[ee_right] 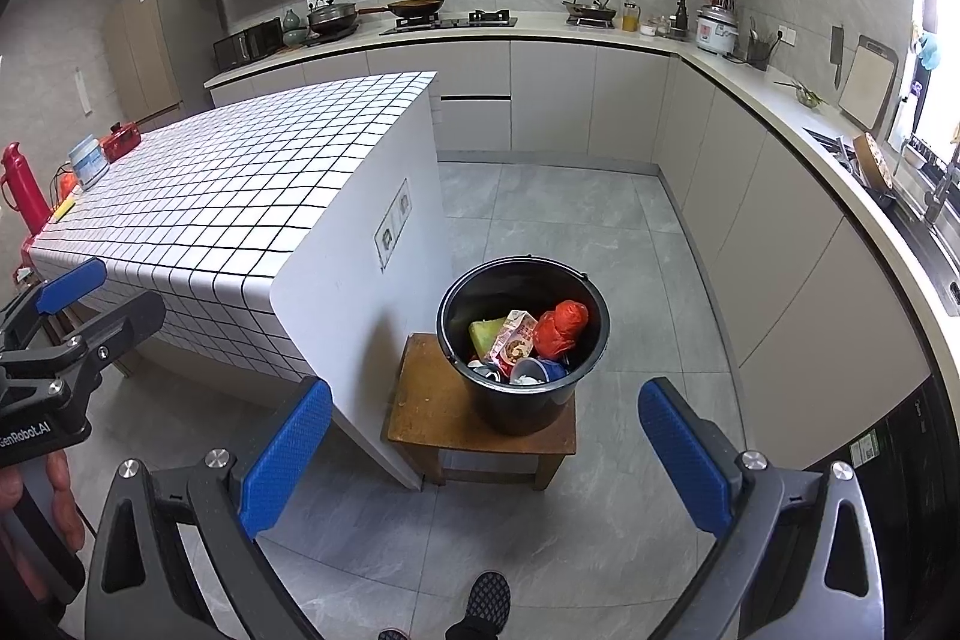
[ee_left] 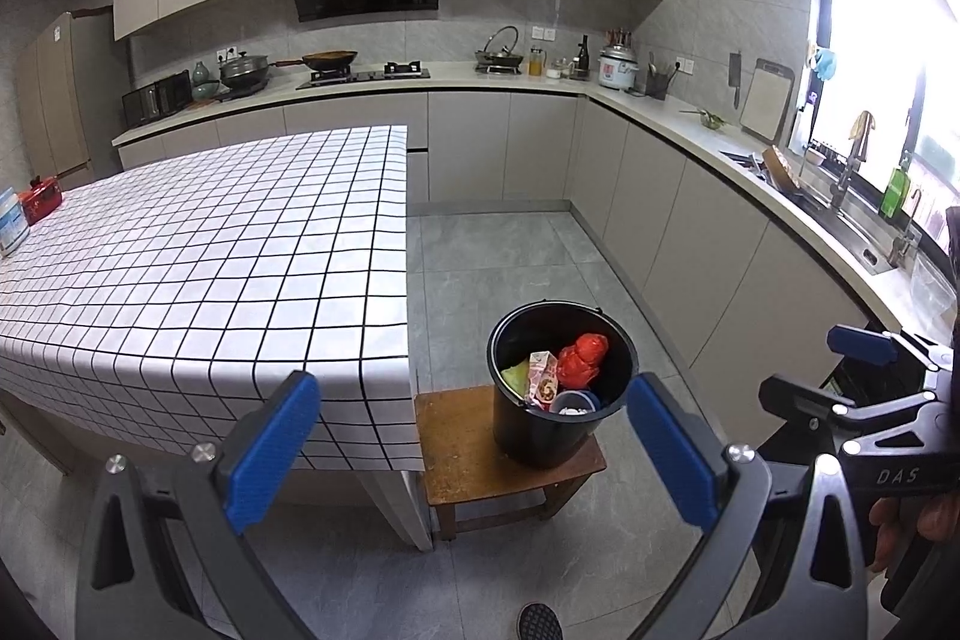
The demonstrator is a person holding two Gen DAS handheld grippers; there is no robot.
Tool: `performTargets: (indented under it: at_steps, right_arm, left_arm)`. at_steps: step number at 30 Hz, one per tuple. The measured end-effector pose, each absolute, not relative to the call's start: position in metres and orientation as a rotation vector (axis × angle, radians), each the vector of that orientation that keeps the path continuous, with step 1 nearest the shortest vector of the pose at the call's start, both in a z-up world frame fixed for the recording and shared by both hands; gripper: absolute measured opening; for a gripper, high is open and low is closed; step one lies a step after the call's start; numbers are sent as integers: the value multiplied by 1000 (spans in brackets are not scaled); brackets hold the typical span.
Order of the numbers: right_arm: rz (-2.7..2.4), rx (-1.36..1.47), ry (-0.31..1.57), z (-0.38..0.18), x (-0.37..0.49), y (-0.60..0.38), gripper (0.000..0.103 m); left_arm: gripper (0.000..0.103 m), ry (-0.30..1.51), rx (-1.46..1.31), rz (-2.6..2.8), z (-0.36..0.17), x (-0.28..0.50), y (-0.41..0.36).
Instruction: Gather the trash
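A black bucket stands on a low wooden stool beside the checked table. Inside it lie a red crumpled bag, a printed carton, a green wrapper and a blue-rimmed cup. My left gripper hangs open above and in front of the bucket, nothing between its blue pads. My right gripper is open too, held above the stool's near side. Each gripper appears at the edge of the other's view.
The table with the white checked cloth carries a red tin and a plastic tub at its far end. A counter with sink runs along the right. A person's shoe is on the grey floor.
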State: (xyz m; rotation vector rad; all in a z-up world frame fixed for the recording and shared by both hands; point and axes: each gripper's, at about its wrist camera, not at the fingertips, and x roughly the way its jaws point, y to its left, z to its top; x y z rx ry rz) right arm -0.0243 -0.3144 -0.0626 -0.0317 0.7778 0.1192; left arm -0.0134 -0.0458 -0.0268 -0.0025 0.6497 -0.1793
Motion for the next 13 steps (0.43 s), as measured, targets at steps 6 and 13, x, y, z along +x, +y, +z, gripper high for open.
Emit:
performTargets:
  at_steps: [6, 13]
  right_arm:
    - [118, -33, 780, -64, -22, -316, 103]
    - [112, -30, 774, -62, -20, -320, 103]
  left_arm:
    - [103, 626, -2, -198, -24, -13, -47]
    - [103, 621, -14, -188, -24, -10, -44]
